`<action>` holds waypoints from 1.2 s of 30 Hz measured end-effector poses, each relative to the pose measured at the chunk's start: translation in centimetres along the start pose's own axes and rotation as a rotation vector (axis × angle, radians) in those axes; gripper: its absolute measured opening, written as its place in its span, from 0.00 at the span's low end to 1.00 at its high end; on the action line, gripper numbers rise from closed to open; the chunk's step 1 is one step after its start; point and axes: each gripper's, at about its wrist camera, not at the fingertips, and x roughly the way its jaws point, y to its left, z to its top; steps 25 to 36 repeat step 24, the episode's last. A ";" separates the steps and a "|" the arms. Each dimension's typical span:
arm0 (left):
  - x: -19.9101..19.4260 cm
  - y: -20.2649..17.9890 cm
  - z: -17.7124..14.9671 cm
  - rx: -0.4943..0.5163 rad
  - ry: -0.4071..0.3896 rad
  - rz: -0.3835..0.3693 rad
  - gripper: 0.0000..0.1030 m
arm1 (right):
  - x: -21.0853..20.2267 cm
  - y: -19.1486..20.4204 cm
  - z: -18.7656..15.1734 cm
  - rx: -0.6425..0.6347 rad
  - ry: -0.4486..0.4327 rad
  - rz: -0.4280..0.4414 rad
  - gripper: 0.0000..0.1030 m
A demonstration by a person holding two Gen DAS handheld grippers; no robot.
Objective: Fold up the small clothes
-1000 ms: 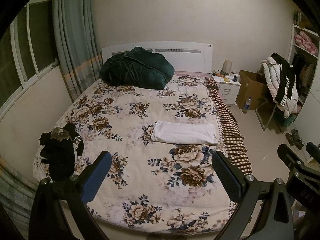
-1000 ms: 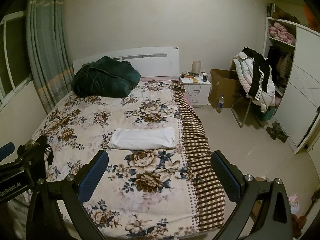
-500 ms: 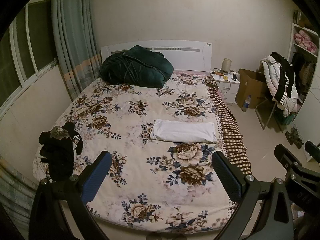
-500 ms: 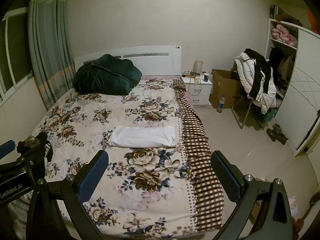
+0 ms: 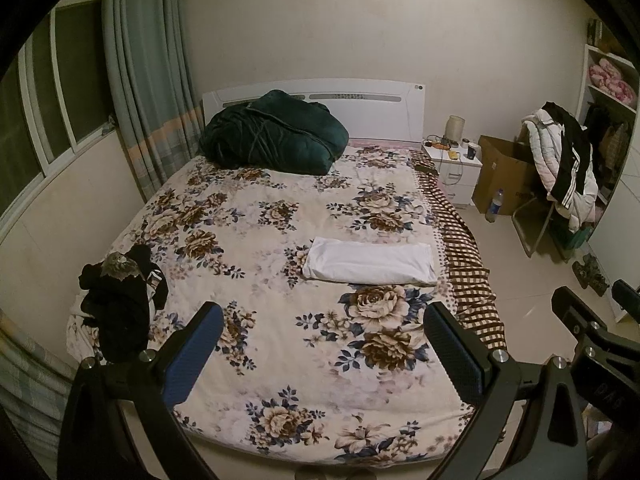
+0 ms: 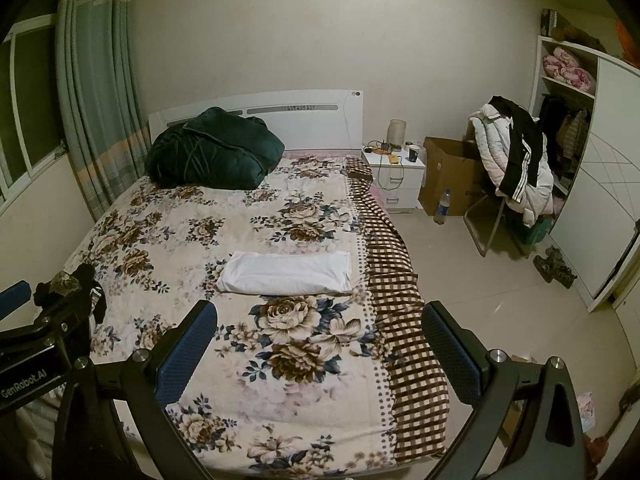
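The folded white garment [image 5: 370,261] lies right of centre in the frame, near the bed's [image 5: 280,360] checkered edge. A dark clothes pile [image 5: 120,304] sits at the bed's left edge. The fingers of both the left gripper [image 5: 320,350] and right gripper [image 6: 320,350] are spread, holding nothing, above the bed's foot.

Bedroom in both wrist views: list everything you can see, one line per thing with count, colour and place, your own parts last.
Folded white garment: one, white, bed's right-centre.
Crumpled black clothes pile: one, black, bed's near-left edge.
Dark green quilt bundle: one, at the headboard.
Floral bed cover: one, cream with brown flowers.
Brown checked blanket: one, along the bed's right side.
White nightstand: one, right of the bed.
Cardboard box: one, brown, beside the nightstand.
Plastic bottle: one, on the floor.
Chair draped with coats: one, white and black.
Left gripper: jaws open.
Right gripper: jaws open.
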 end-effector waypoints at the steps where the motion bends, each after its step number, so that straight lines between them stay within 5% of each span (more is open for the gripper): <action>1: 0.1 0.0 0.0 0.001 0.001 -0.001 0.99 | 0.0 0.1 0.0 0.002 0.001 -0.001 1.00; 36: 0.3 0.8 0.6 0.000 -0.009 -0.003 0.99 | 0.5 0.0 -0.1 0.002 0.005 0.007 1.00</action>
